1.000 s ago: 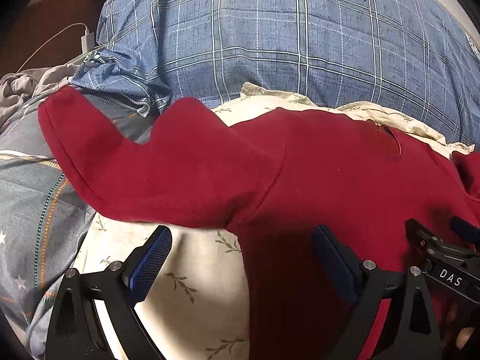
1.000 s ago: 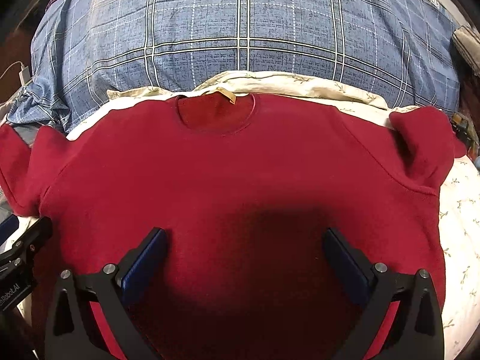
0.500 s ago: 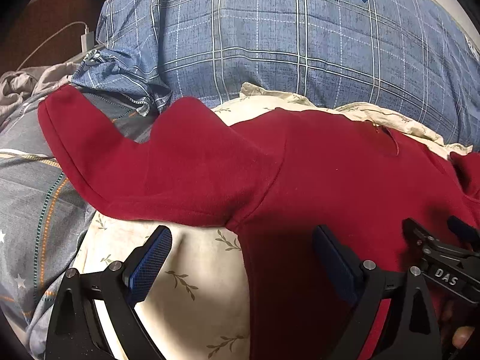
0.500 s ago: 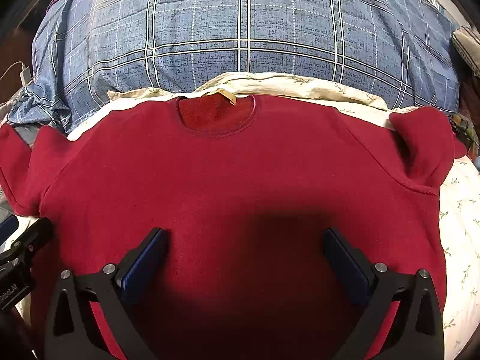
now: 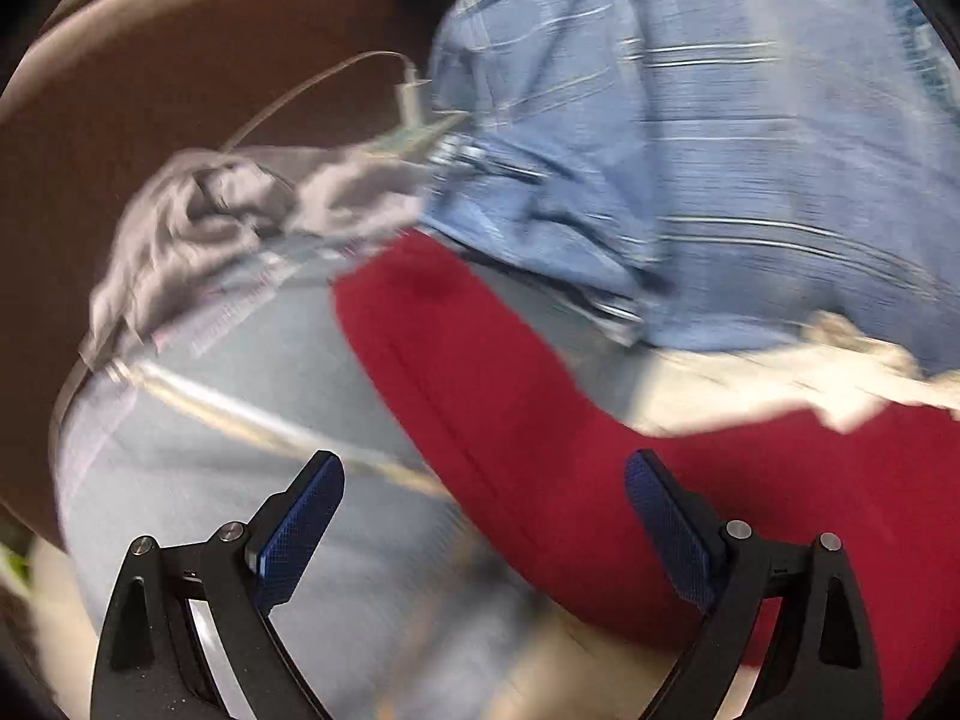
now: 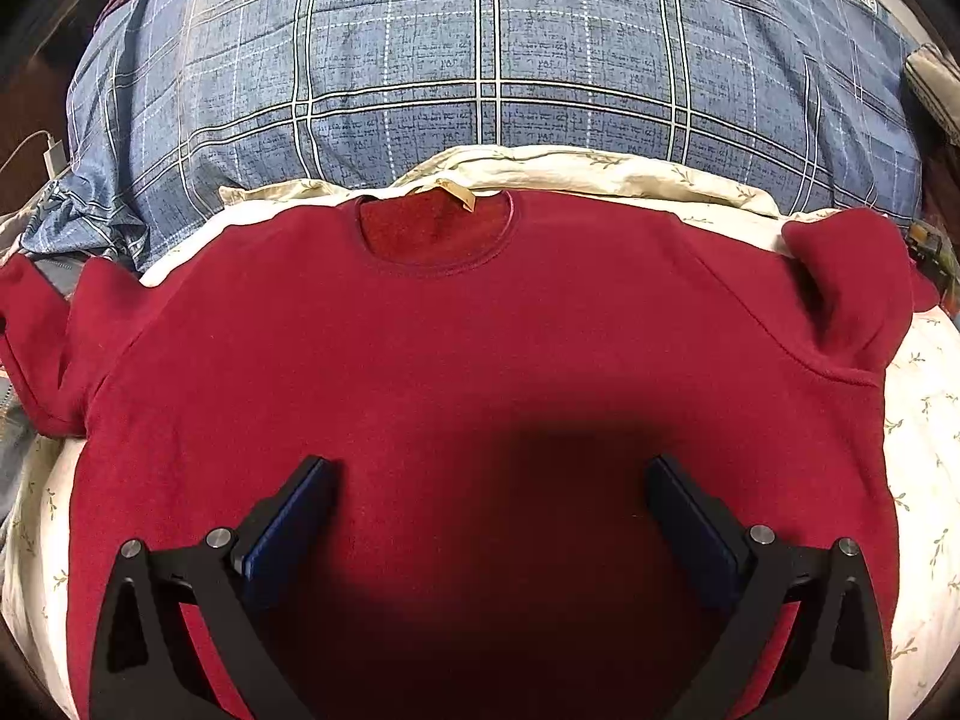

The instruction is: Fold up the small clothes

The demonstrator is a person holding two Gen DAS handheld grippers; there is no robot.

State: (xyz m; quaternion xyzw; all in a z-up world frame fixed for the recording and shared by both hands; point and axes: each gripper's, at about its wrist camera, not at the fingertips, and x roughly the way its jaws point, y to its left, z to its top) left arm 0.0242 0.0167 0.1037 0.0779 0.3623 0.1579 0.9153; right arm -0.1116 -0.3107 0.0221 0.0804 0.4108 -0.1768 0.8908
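The red sweater (image 6: 480,360) lies face up and spread flat on a floral sheet (image 6: 924,420) on the bed, collar (image 6: 435,234) at the far side against a blue plaid pillow (image 6: 480,60). No fold shows yet: the body is one open layer. Both sleeves stick out to the sides, the right one (image 6: 852,288) bunched up at the shoulder, the left one (image 5: 468,372) stretched out left over grey bedding (image 5: 210,420).

The right gripper (image 6: 489,522) hovers over the lower middle of the body, fingers wide and holding nothing, its shadow on the cloth. The left gripper (image 5: 483,528) points at the left sleeve, fingers also wide and empty; that view is blurred, so I cannot tell whether they touch the cloth.

I judge the task to be at its start. The laying-out looks done; both sleeves are yet to be folded in, then the body folded over.
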